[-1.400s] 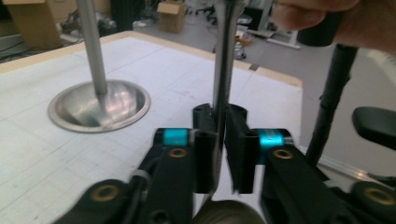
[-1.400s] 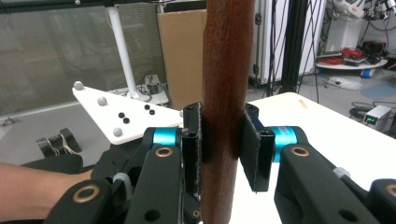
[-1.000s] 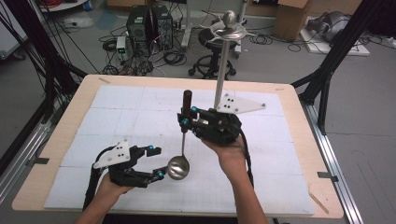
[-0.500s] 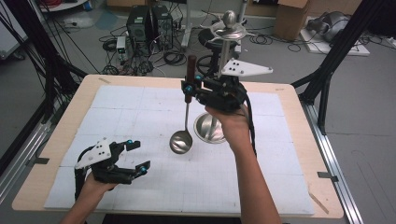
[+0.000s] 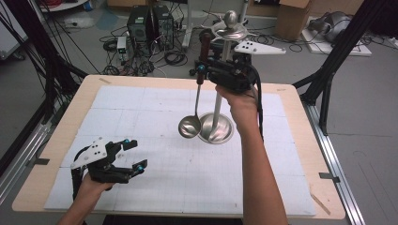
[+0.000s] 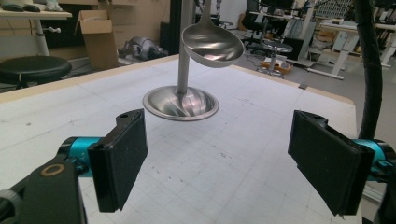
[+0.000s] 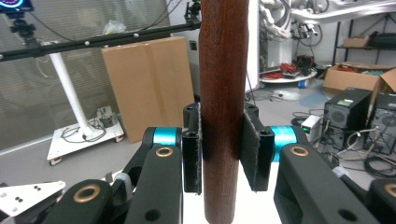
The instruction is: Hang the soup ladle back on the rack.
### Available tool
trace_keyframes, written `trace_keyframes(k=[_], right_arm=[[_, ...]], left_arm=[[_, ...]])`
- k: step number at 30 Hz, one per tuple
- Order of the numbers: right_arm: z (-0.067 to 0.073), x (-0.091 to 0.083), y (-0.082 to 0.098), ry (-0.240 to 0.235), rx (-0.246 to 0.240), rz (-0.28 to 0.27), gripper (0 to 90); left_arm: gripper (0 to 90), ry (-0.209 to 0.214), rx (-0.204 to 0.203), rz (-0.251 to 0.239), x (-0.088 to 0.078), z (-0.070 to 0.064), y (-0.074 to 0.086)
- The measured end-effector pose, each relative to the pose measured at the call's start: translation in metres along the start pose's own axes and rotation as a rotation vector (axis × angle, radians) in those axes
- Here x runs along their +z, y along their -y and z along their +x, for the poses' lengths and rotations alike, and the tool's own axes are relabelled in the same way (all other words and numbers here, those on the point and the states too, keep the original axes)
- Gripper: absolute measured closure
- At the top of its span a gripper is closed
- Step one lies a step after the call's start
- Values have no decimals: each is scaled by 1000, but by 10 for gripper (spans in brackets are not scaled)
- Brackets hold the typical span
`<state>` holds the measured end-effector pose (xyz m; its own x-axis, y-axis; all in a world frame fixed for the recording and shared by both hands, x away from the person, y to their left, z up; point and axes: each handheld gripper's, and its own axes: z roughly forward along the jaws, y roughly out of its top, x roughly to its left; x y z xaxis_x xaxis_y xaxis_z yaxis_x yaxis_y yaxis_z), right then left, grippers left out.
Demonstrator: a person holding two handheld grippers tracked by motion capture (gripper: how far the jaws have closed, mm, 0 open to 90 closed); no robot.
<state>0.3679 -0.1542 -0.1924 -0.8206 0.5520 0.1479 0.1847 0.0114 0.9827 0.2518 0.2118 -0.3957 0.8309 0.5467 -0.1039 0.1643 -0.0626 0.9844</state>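
Both tools moved: right tool (image 5: 201, 70) lifted its clamped ladle (image 5: 189, 126) higher; left tool (image 5: 133, 153), wide, drifted rightward.

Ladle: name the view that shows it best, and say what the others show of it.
The high view: the whole ladle shows, hanging upright from the right gripper, its bowl beside the metal stand. The left gripper view gives the bowl alone, from below; the right gripper view, the wooden handle clamped between the pads.

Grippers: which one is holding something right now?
The right gripper, raised over the far side of the table: it is shut on the ladle by its wooden handle. The left gripper sits low at the near left, open, holding nothing.
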Motion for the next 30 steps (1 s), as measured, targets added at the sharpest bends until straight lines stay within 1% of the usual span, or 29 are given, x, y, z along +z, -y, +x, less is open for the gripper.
trace_keyframes(k=[12, 16, 21, 22, 24, 26, 28, 30], right_arm=[[-15, 2, 1, 51, 41, 16, 722], [-17, 2, 2, 68, 51, 22, 722], [-18, 0, 5, 78, 48, 19, 709], [-17, -1, 6, 85, 41, 19, 697], [-15, -3, 6, 101, 38, 12, 625], [-13, -8, 7, 126, 20, 5, 569], [-11, -14, 11, 155, -5, 16, 537], [-11, -20, 19, 182, -19, 42, 517]], left_arm=[[205, 10, 4, 5, 0, 0, 0], [205, 10, 6, 6, 0, 0, 1], [206, 9, 7, 8, 0, 0, 1], [205, 8, 8, 8, 1, 0, 1], [206, 9, 8, 9, 0, 0, 1], [206, 6, 3, 7, 0, 1, 1], [206, 3, -2, 8, 0, 2, 2], [206, -4, -8, 7, 0, 3, 2]])
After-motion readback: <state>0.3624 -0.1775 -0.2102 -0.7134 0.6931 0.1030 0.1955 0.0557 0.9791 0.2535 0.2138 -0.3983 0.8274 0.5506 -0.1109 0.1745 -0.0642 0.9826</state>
